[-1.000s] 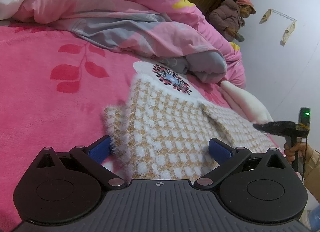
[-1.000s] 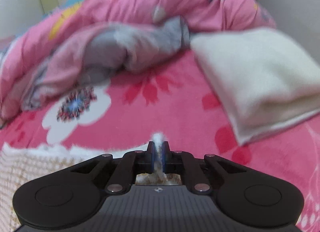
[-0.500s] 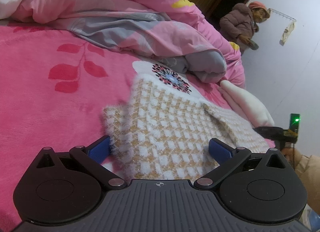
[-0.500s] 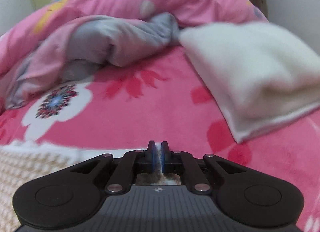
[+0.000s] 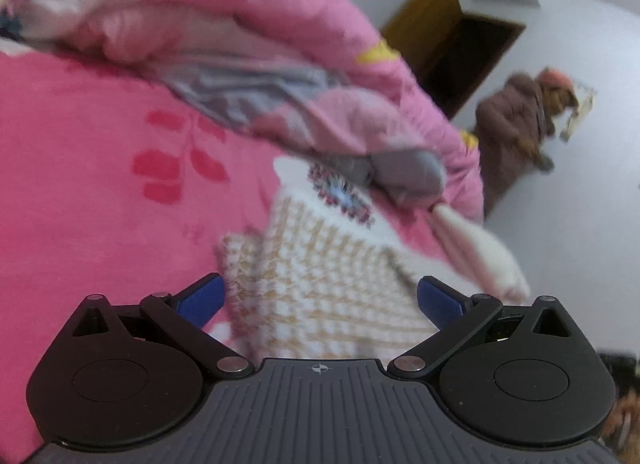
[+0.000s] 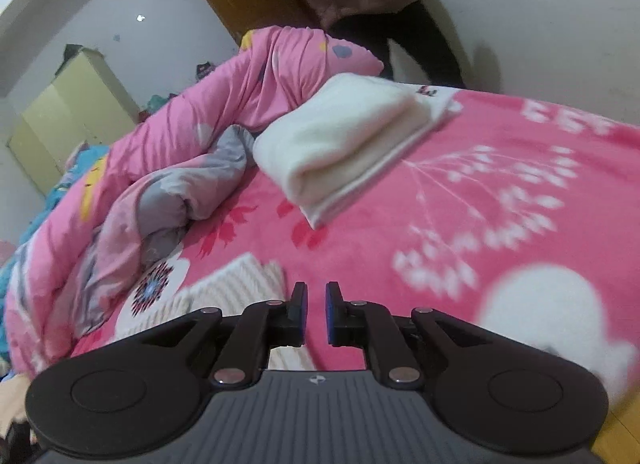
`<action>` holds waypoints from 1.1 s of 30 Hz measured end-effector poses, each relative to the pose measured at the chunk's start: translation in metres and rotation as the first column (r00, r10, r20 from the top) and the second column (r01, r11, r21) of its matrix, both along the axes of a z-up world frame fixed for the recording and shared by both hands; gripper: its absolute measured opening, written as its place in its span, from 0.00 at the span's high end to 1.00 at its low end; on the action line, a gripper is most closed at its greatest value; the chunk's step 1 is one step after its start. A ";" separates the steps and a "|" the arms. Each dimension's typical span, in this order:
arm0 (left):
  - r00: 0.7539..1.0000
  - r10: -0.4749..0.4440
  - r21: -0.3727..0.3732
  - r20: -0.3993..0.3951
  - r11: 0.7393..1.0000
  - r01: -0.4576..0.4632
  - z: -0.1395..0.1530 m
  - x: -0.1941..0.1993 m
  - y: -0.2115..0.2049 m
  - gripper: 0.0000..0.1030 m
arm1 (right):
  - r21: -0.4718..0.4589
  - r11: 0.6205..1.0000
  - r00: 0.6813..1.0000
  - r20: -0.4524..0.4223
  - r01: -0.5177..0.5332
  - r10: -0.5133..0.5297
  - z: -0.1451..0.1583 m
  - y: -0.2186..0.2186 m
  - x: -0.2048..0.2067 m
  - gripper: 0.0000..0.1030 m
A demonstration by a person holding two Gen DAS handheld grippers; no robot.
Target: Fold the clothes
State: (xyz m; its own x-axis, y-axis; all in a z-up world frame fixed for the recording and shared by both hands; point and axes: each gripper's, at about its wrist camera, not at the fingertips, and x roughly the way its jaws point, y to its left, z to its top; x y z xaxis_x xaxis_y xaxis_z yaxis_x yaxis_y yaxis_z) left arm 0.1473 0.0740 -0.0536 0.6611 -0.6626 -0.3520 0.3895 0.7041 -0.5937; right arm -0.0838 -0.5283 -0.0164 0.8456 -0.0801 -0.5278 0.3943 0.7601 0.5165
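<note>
Lying on the pink blanket, the checked sweater fills the middle of the left wrist view, its near edge reaching in between the blue pads of the left gripper; that gripper stands wide, and whether it touches the knit I cannot tell, since the picture is blurred; at 12 o'clock a rumpled pink and grey quilt is heaped, and at 3 o'clock a folded white cloth rests just beyond the sweater; a person in a brown coat stands at 2 o'clock by the wall; in the right wrist view the right gripper shows a narrow gap with nothing between its fingers, the sweater lying at 9 o'clock of it; the white cloth sits at 12 o'clock, against the quilt.
</note>
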 end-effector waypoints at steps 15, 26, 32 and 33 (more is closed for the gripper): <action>0.998 0.052 0.332 -0.019 0.942 -0.042 -0.015 -0.129 -0.013 0.04 | -0.111 0.930 0.932 -0.136 -0.352 0.336 -0.042 0.050 -0.002 0.94; 0.994 0.105 0.349 0.027 0.931 -0.108 -0.015 -0.148 -0.013 0.03 | -0.327 0.851 0.911 -0.101 -0.411 0.401 -0.014 0.130 -0.016 0.91; 0.994 0.102 0.335 0.042 0.936 -0.111 -0.019 -0.151 -0.011 0.03 | -0.420 0.811 0.913 -0.194 -0.408 0.359 -0.019 0.160 -0.011 0.91; 0.994 0.102 0.333 0.044 0.936 -0.111 -0.019 -0.151 -0.011 0.03 | -0.432 0.808 0.916 -0.163 -0.401 0.367 -0.008 0.166 -0.015 0.91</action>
State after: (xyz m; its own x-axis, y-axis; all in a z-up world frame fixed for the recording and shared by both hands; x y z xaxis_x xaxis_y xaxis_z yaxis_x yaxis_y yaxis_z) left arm -0.0036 0.0631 -0.0727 0.7329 -0.4349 -0.5232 0.3134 0.8984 -0.3078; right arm -0.0987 -0.3621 -0.0239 0.8209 0.0025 -0.5711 0.0426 0.9969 0.0656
